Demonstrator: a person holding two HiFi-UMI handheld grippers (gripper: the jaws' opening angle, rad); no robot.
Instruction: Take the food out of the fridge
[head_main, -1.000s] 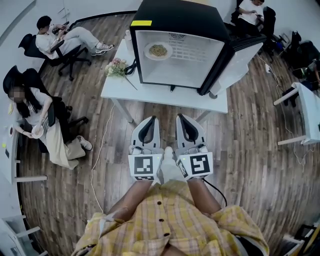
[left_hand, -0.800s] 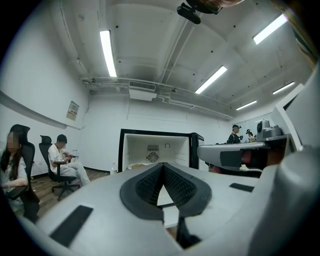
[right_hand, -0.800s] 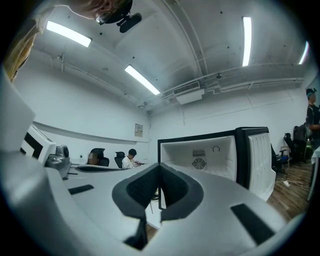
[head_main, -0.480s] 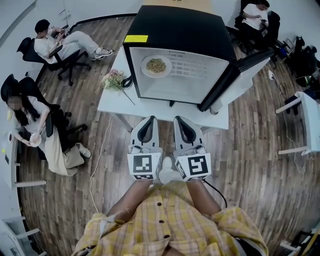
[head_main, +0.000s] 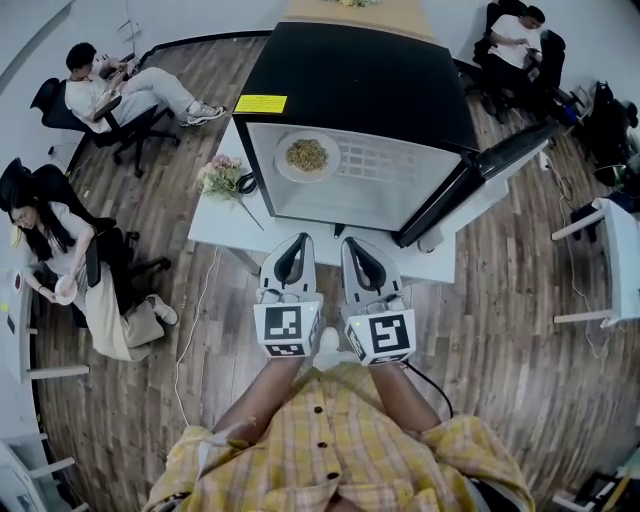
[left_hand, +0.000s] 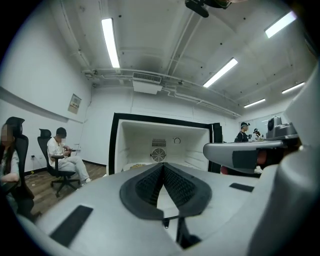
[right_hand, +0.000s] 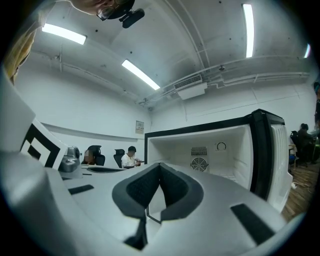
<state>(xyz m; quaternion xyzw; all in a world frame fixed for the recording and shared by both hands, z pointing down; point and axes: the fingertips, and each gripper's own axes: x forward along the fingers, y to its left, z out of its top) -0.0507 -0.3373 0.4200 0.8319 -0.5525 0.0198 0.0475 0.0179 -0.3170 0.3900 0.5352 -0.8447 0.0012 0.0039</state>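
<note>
A black mini fridge (head_main: 360, 95) stands on a white table (head_main: 222, 228), its door (head_main: 495, 165) swung open to the right. A white plate of food (head_main: 307, 155) lies inside at the left of the white interior. My left gripper (head_main: 296, 242) and right gripper (head_main: 353, 244) are side by side just short of the table's near edge, pointing at the fridge, both shut with nothing held. The left gripper view looks over its closed pads (left_hand: 150, 182) into the fridge (left_hand: 165, 142), where a sliver of the plate (left_hand: 136, 166) shows. The right gripper view shows the fridge (right_hand: 210, 150) beyond its closed pads (right_hand: 172, 187).
A bunch of flowers (head_main: 222, 178) lies on the table left of the fridge. Two people sit in office chairs at the left (head_main: 120, 85) (head_main: 60, 250), and another person (head_main: 515, 35) sits at the far right. A second white table (head_main: 615, 260) stands at the right. A cable (head_main: 195, 310) trails across the wooden floor.
The view and both grippers have come closer to the fridge and table. The grippers stay side by side and shut. The plate has not moved.
</note>
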